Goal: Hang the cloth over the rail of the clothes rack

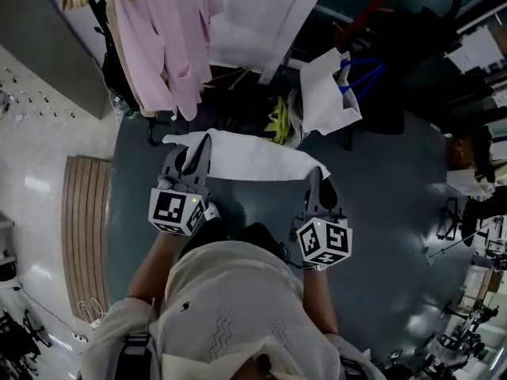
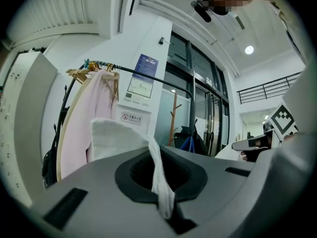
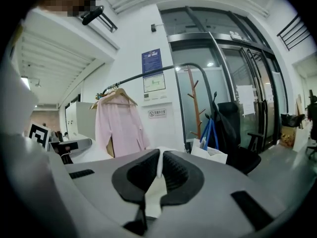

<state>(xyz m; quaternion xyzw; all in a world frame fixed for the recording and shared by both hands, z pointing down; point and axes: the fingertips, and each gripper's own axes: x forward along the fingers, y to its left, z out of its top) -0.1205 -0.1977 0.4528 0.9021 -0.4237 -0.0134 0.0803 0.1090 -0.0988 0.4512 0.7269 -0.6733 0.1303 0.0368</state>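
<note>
A white cloth (image 1: 242, 155) is stretched flat between my two grippers in the head view. My left gripper (image 1: 192, 153) is shut on its left end, and a fold of cloth (image 2: 159, 175) runs between its jaws. My right gripper (image 1: 315, 182) is shut on the right end, with the cloth (image 3: 154, 195) pinched in its jaws. The clothes rack's dark rail (image 3: 148, 75) arches ahead of me, also visible as the rail (image 2: 143, 74) in the left gripper view. A pink shirt (image 1: 162, 34) hangs on it from a wooden hanger.
A white bag with blue handles (image 1: 329, 89) stands on the grey floor beyond the cloth, next to a yellow-green item (image 1: 277, 121). A wooden coat stand (image 3: 194, 105) and a dark chair (image 3: 237, 133) stand by the glass doors. A slatted wooden panel (image 1: 85, 236) lies at left.
</note>
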